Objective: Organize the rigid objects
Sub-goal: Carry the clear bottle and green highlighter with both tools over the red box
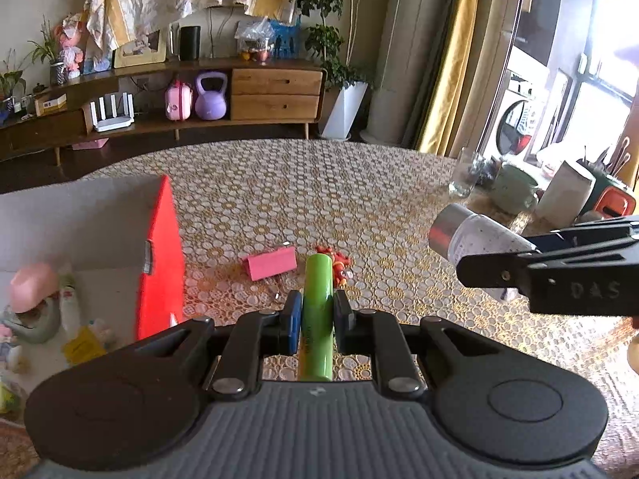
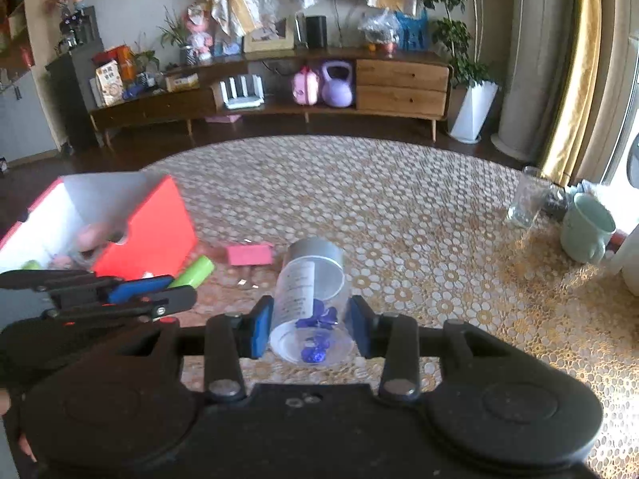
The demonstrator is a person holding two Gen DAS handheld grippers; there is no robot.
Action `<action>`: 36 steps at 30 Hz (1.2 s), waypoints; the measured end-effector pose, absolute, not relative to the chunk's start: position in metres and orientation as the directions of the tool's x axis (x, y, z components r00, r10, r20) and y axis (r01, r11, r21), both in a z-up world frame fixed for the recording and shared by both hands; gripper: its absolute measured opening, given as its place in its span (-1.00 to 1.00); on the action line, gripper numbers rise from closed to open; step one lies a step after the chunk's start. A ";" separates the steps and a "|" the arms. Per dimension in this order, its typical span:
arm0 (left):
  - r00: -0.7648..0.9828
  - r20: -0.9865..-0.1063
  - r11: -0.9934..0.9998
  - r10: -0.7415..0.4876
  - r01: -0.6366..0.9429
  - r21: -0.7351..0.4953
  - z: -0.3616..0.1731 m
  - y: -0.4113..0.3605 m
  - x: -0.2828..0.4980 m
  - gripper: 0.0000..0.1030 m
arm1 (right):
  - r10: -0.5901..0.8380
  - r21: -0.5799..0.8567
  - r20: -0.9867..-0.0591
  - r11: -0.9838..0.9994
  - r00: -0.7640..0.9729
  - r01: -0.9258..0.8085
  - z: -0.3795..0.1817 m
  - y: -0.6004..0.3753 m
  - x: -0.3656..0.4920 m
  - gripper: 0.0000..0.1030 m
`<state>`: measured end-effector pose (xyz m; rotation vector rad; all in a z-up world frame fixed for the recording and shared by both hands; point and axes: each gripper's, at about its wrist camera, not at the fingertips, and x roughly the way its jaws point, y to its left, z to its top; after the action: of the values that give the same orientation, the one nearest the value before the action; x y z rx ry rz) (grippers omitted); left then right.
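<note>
My left gripper [image 1: 316,311] is shut on a green cylinder [image 1: 317,307], which points away above the lace-covered table [image 1: 359,199]. In the right wrist view the same left gripper [image 2: 181,289] shows at the left with the green cylinder [image 2: 196,272] sticking out. A clear plastic jar [image 2: 311,303] with a silver lid and blue bits inside is held above the table, with my right gripper [image 2: 309,329] shut on it. From the left wrist view that jar [image 1: 475,239] and the right gripper [image 1: 495,267] appear at the right. A red box [image 1: 159,263] with a white inside stands open at the left.
A pink block [image 1: 272,263] and a small red figure [image 1: 339,263] lie on the table ahead. Several toys sit inside the red box [image 2: 147,231]. A glass [image 2: 527,201], a green mug [image 2: 587,227] and a white container [image 1: 563,191] stand at the table's right edge.
</note>
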<state>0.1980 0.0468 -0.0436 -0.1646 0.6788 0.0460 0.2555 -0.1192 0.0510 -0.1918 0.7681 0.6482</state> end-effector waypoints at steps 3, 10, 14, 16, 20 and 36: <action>0.785 -0.619 0.985 -0.011 -0.099 -0.144 -0.032 0.053 0.188 -0.69 | 0.496 0.080 -0.681 0.781 0.538 -0.619 0.065 -0.116 0.243 -0.24; 0.798 -0.603 0.978 0.008 -0.133 -0.163 -0.011 0.079 0.164 -0.69 | 0.546 0.078 -0.649 0.740 0.530 -0.668 0.088 -0.091 0.215 -0.24; 0.805 -0.592 0.973 0.027 -0.157 -0.169 -0.001 0.100 0.150 -0.69 | 0.569 0.071 -0.639 0.713 0.518 -0.697 0.096 -0.069 0.203 -0.24; 0.808 -0.589 0.970 0.040 -0.172 -0.170 0.003 0.112 0.144 -0.69 | 0.579 0.068 -0.636 0.701 0.510 -0.710 0.099 -0.057 0.198 -0.24; 0.812 -0.579 0.969 0.079 -0.200 -0.148 0.011 0.138 0.134 -0.69 | 0.594 0.057 -0.632 0.675 0.497 -0.736 0.101 -0.030 0.186 -0.24; 0.748 -0.608 0.938 0.266 -0.345 -0.015 0.004 0.256 0.122 -0.69 | 0.568 0.003 -0.690 0.623 0.450 -0.782 0.068 0.071 0.187 -0.24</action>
<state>0.1218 0.2562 0.0044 -0.1292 0.6445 0.3352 0.1865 0.0709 0.0680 -0.3382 0.7096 0.8542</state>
